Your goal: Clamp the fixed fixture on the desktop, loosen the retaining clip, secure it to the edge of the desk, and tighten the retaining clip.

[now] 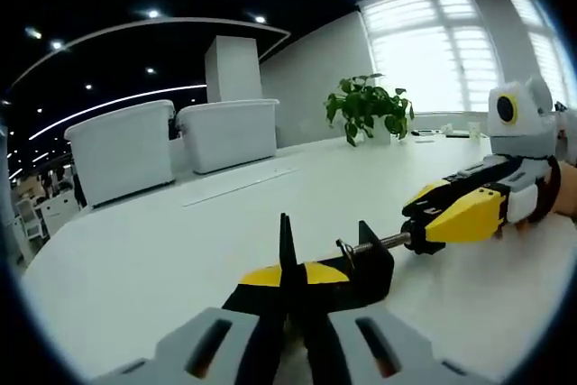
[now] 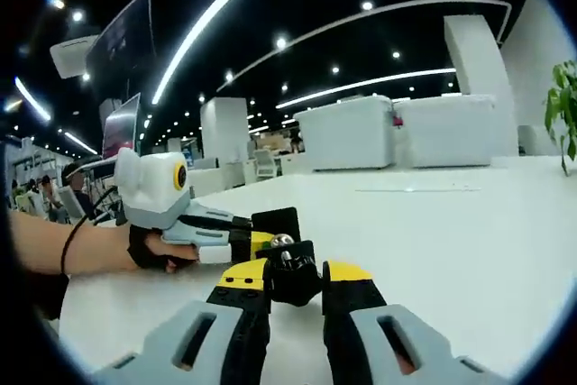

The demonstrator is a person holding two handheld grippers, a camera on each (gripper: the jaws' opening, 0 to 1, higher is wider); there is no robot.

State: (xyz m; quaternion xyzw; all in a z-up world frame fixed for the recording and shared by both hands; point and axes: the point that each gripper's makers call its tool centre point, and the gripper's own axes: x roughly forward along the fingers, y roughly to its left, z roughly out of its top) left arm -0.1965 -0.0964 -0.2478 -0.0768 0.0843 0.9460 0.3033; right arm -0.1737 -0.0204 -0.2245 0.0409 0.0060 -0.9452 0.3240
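**A:** ok, left gripper view first. The left gripper has its fingers clamped on the black clamp fixture, which sits out on the white tabletop, well in from any edge as far as I can see. The right gripper comes in from the right with its yellow-tipped fingers around the end of the screw rod. So step one, grabbing the fixture, looks done.

**B:** agreed. Right gripper view: the right gripper is closed on the black knob at the screw's end, shiny bit on top. The left gripper comes in from the left with a gloved hand behind it, holding the fixture's body.

**A:** so we're at the loosening part?

**B:** my guess, yeah. I can't tell how far the screw is backed out. Moving it to the tabletop edge and tightening are both left.

**A:** plant and white bins sit far back, out of the way.
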